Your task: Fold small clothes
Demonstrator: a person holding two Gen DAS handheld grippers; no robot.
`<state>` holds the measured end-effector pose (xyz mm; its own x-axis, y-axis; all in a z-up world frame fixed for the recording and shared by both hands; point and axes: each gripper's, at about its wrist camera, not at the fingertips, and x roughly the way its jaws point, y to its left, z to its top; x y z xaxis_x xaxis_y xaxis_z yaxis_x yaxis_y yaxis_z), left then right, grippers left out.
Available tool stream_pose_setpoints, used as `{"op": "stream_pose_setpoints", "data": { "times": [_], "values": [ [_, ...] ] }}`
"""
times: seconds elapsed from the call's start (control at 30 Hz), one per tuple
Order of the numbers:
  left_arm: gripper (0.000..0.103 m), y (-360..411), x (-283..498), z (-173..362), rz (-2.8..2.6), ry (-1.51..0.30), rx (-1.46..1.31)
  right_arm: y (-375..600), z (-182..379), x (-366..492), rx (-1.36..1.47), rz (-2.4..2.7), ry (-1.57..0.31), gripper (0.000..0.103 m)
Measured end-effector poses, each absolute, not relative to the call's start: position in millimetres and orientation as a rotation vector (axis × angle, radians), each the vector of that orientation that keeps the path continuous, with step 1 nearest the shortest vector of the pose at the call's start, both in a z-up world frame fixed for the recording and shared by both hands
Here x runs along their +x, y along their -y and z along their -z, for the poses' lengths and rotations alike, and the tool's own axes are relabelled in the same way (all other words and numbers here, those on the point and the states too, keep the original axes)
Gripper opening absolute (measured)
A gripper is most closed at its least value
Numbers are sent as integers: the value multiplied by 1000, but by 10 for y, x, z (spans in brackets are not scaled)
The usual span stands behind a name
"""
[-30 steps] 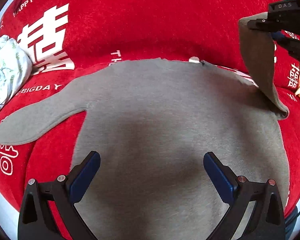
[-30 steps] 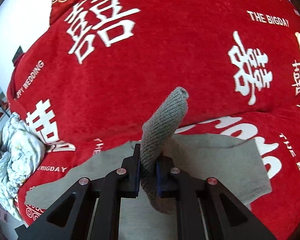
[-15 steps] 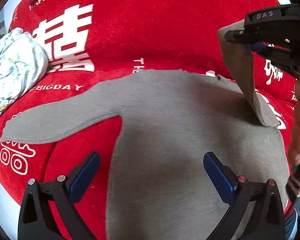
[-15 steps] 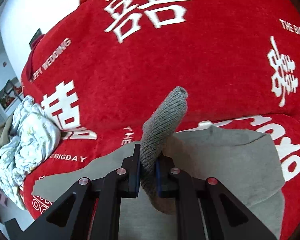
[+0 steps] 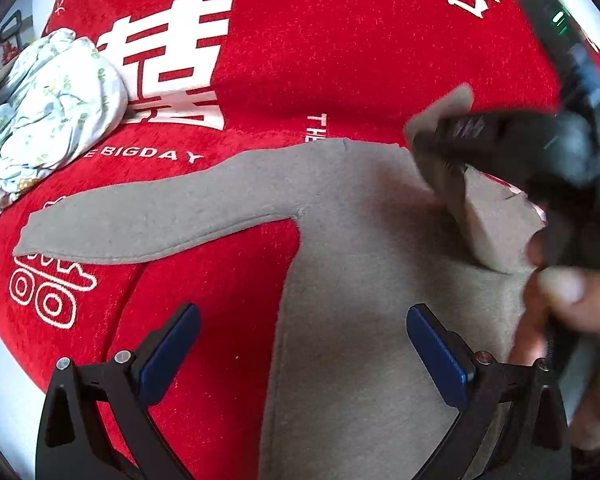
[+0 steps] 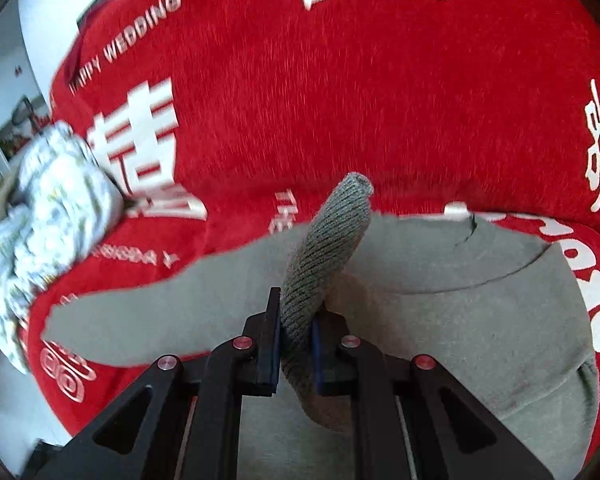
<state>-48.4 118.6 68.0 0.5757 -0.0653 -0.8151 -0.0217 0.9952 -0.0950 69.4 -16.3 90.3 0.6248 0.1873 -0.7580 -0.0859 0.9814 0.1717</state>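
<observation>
1. We see the right gripper (image 5: 512, 140) only as a dark blur in the left wrist view.
2. The grey sweater's (image 5: 360, 280) hem runs off the bottom edge.
3. The floral bundle (image 6: 48, 208) is smeared, cut by the left edge.

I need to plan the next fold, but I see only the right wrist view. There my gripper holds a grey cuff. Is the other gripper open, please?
Observer: Yes. The left gripper is open, with nothing between its pads, above the grey sweater.
Operator: Does it hang over the sweater or over the cover?
Observer: Over both. Its pads straddle the sweater's side edge, one above the red cover.
Operator: How does my gripper look from there?
Observer: The right gripper holds the sleeve folded across the sweater's body, and bare fingers show beside it.
</observation>
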Motion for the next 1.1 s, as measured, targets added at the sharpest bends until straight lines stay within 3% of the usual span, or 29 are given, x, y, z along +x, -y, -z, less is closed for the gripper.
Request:
{"op": "stream_pose_setpoints", "data": {
  "times": [0.13,0.2,0.27,0.33,0.53,0.73,0.93,1.1],
  "values": [
    [103,-1250,-516,-654,16,-967,-108,47,-632,735,84,-168,-947,18],
    [103,-1279,-528,-644,11,-972,-116,-14,-575,731,83,-214,-980,30],
    [103,-1291,-527,-648,7,-975,-126,-22,-615,674,83,-254,-967,58],
    [103,-1283,-516,-666,5,-975,-136,58,-721,577,66,-242,-913,76],
    [103,-974,-410,-773,62,-967,-104,864,-920,459,114,-137,-838,77],
    [103,-410,-80,-702,122,-975,8,1938,-561,635,326,27,-921,77],
    [103,-211,240,-406,84,-1070,65,2467,-111,722,211,199,-985,75],
    [103,-166,288,-263,65,-1102,69,2733,-444,580,184,181,-888,77]
  ]
}}
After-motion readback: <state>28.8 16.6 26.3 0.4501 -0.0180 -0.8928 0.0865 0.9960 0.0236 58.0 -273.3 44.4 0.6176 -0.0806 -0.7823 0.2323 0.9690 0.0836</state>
